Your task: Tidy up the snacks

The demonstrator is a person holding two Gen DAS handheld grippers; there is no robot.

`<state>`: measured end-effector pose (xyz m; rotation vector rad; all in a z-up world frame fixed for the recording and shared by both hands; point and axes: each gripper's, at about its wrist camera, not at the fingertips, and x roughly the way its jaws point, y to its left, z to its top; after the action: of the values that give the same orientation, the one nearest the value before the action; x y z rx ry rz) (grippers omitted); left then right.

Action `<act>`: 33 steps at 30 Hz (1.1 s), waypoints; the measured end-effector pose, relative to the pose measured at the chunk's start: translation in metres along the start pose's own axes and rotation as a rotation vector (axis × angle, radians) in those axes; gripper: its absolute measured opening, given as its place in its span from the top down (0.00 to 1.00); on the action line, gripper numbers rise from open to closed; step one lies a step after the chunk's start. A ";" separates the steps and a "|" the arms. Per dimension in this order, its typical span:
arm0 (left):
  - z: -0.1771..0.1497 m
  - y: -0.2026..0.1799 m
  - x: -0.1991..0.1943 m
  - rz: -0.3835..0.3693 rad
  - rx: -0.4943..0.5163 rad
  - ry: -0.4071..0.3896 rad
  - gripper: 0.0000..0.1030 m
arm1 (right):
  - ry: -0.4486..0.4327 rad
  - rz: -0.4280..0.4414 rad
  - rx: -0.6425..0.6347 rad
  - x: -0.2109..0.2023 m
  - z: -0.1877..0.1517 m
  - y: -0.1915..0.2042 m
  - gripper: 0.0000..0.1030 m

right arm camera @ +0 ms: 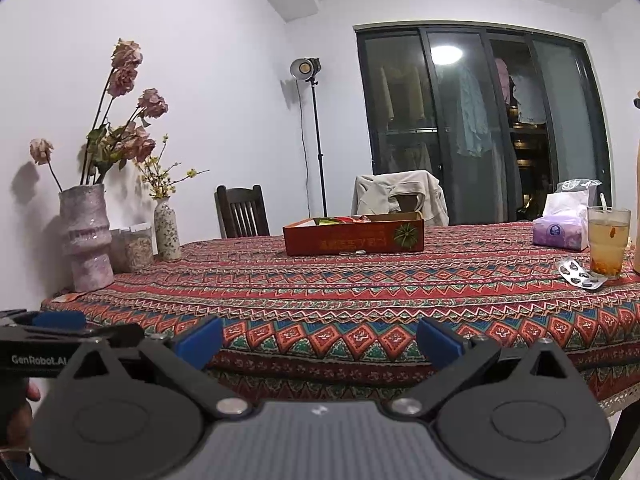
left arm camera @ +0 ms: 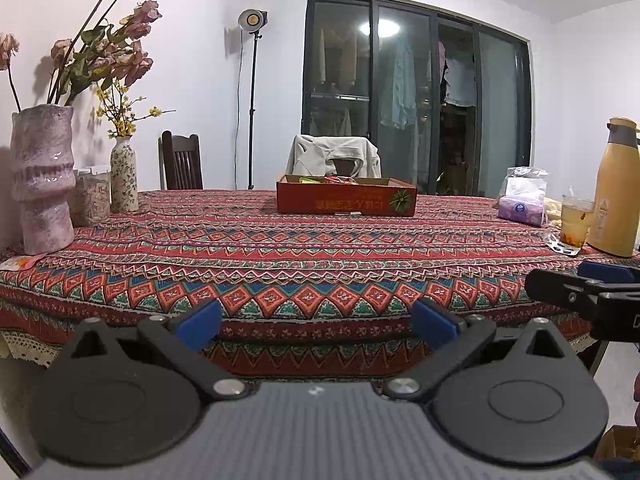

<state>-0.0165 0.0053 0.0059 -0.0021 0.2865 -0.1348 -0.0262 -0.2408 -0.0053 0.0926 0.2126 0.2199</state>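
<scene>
The red snack box (left arm camera: 346, 196) is sitting far out on the patterned tablecloth (left arm camera: 280, 256), straight ahead of both pairs of jaws and well apart from them, its long side lying crosswise to the line of reach. A few wrapped snacks (right arm camera: 340, 220) are showing over its rim; how many I cannot tell. One box is in view, and one flat orange packet (left arm camera: 18, 263) is lying at the table's left edge, to the left of the left jaws.

The left gripper (left arm camera: 316, 322) is hovering at the near table edge with its blue pads spread wide and nothing between them. The right gripper (right arm camera: 318, 338) is hanging beside it, likewise gaping and empty. Neither looks clearly nearer to the box; the left one is probably better placed for the orange packet.

Farther out, two vases are standing to the left, the large vase (left arm camera: 42, 176) and the small vase (left arm camera: 124, 176). To the right are one tissue pack (right arm camera: 562, 228), one glass of tea (right arm camera: 608, 240), one blister strip (right arm camera: 580, 274) and one yellow flask (left arm camera: 614, 188).
</scene>
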 end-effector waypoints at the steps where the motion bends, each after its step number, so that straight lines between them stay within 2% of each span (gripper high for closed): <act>1: 0.000 0.000 0.000 -0.001 0.000 -0.001 0.00 | -0.003 0.001 -0.003 0.000 0.000 0.000 0.00; 33: 0.001 -0.001 -0.002 0.000 0.007 -0.012 0.00 | -0.005 -0.002 0.001 -0.002 -0.002 -0.003 0.00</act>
<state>-0.0187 0.0045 0.0071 0.0040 0.2739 -0.1354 -0.0277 -0.2435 -0.0068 0.0938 0.2074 0.2179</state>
